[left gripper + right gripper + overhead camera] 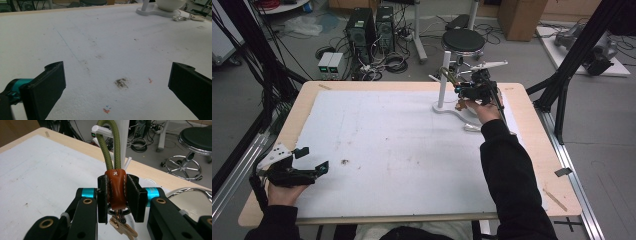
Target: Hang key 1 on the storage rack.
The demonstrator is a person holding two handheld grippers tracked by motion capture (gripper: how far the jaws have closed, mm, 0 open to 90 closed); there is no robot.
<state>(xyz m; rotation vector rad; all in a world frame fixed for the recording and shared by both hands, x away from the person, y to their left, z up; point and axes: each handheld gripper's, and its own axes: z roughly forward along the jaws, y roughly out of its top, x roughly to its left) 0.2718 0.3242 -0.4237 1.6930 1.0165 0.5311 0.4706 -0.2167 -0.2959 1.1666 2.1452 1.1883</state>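
Right gripper view: right gripper (pixel 117 197) pinching brown leather tab (pixel 115 188) of olive cord loop (pixel 108 147), apparently hooked on peg (pixel 101 130) | left gripper (pixel 117 82) spread wide, holding nothing

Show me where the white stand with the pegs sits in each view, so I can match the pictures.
High view: the white stand rises at the table's far right, just left of the right gripper.
Left gripper view: its base is at the top right edge.
Right gripper view: its post rises at top centre, behind the green cord loop over a peg.
Shared landmark: the white bowl beside the stand.
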